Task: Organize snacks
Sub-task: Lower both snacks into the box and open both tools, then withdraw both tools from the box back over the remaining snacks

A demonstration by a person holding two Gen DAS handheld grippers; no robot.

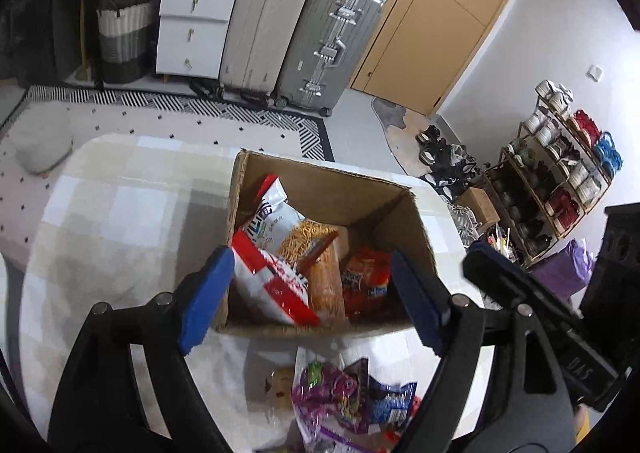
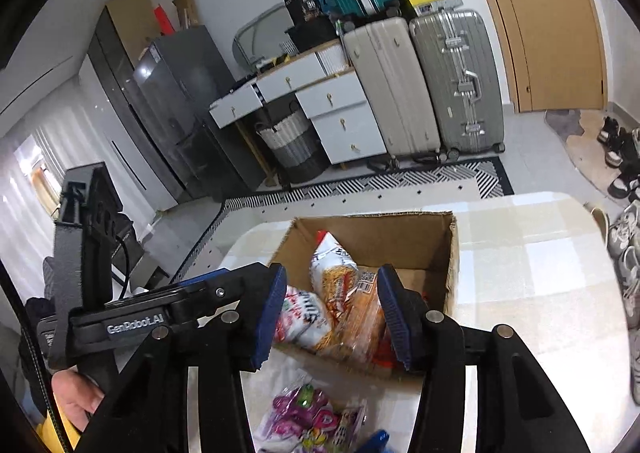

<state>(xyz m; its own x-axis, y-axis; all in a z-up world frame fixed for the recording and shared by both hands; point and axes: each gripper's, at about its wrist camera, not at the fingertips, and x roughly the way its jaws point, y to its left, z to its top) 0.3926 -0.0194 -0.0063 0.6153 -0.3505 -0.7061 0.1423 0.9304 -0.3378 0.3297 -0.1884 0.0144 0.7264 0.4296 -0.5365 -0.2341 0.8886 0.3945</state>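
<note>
While both pairs of blue-padded jaws stand apart with nothing between them, the job looks roughly halfway done, judging by how the packets lie. Nearest, just below and in front of the left gripper (image 1: 312, 293), a small heap of loose snacks waits on the pale checked tablecloth (image 1: 120, 213): a clear bag printed with purple and green shapes (image 1: 328, 393), a dark blue packet (image 1: 394, 399) touching its right side, and a small brownish item (image 1: 280, 385) to its left that is too blurred to name. The right gripper (image 2: 332, 317) hangs over the same heap, its jaws narrower than the left's but pinching nothing; the purple-printed bag (image 2: 304, 413) lies directly under it.

Just beyond both sets of fingertips sits the open brown cardboard box (image 1: 328, 181), its near wall close to the loose heap. Inside it lean a red-and-white foil bag (image 1: 276, 285), a white bag with blue lettering (image 1: 268, 217), an orange pack of thin sticks (image 1: 320, 265) and a red-orange packet (image 1: 366, 281). The box's far half shows bare cardboard, so room remains.

What is left, by my reading, is lifting the loose packets into the box.
</note>
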